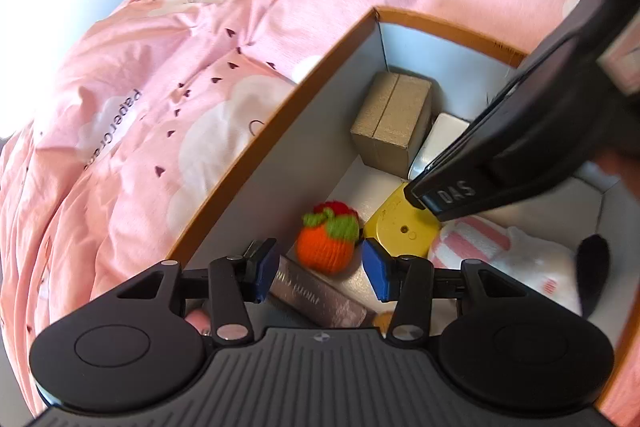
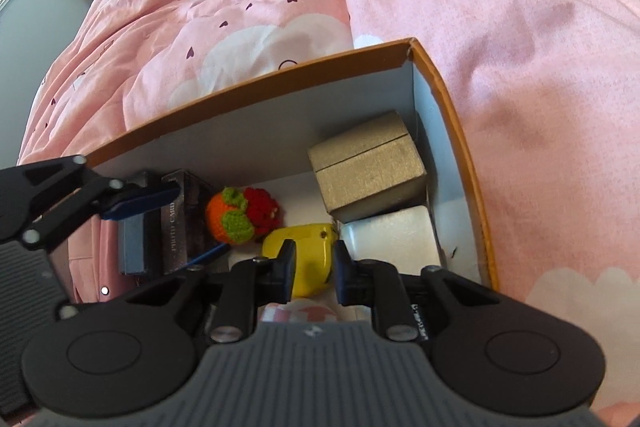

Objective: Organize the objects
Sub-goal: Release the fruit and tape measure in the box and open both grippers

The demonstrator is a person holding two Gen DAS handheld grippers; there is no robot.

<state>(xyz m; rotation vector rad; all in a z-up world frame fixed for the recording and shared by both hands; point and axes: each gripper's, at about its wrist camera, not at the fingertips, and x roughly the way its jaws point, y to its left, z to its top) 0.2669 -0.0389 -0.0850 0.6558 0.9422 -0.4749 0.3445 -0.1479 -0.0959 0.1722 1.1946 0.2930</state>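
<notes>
Pink bedspread [image 2: 520,67] is lying under everything, past both tools. Orange-rimmed box [image 2: 448,99] is sitting on it, directly under my tools. Tan cardboard carton [image 2: 368,167] is sitting ahead of my right tool [image 2: 316,273]. Yellow case [image 2: 304,255] is lying between that tool's narrowed fingers; can't tell if they're gripping. Knitted fruit [image 1: 328,243] is resting just ahead of my left tool [image 1: 320,269], which is hanging released.

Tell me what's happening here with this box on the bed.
A person with a gripper in each hand is sorting small things into an orange-rimmed box on a pink duvet. The left gripper hangs open above a knitted orange fruit. The right gripper is narrow over a yellow object, not clearly gripping it. A tan box sits in the corner.
</notes>
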